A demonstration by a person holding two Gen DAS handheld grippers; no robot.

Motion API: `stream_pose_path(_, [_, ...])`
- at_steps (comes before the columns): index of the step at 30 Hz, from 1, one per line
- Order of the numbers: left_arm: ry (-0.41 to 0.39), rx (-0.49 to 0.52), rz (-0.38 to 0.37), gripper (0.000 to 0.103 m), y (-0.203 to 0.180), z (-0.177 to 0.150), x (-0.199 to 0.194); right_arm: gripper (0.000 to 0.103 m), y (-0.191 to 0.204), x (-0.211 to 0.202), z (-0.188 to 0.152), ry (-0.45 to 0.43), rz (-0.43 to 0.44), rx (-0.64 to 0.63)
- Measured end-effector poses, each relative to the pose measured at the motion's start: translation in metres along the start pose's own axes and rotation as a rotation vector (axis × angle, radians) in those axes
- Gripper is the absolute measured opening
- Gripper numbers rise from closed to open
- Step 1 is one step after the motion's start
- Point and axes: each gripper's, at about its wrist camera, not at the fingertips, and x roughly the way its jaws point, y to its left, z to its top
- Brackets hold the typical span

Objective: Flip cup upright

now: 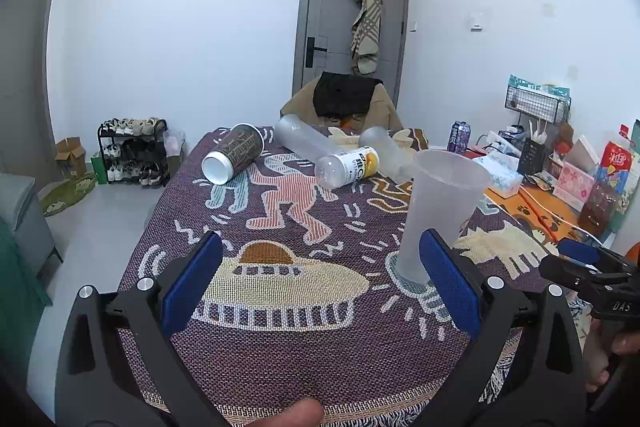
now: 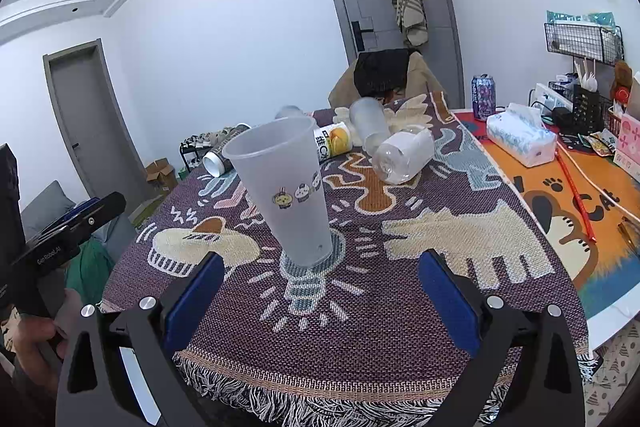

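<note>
Now the tall frosted translucent plastic cup (image 2: pixel 286 187) stands mouth-up on the patterned woven cloth (image 2: pixel 400 327) covering the worktop, so my left gripper (image 1: pixel 320 283) and right gripper (image 2: pixel 320 291) hang back with jaws wide apart, holding nothing, while toppled bottles (image 2: pixel 404 157) and a brown paper cup (image 1: pixel 234 159) clutter the far end.

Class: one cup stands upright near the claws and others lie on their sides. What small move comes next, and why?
Probably reach the open left claw toward the brown cup: the frosted cup already stands upright, and the brown one lies on its side.
</note>
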Motion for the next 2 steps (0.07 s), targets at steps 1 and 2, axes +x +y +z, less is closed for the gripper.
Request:
stream_pose_path(1, [0.002,-0.002,0.001,0.098,0.0011,-0.0008,0.0003,0.095,-0.0001,0.0018,-0.0003,0.005,0.001,0.0])
stream_pose_path(2, [0.007,-0.009,0.002,0.098,0.004,-0.0023,0.0023,0.095,0.0007,0.0067,-0.0006,0.015,0.002,-0.005])
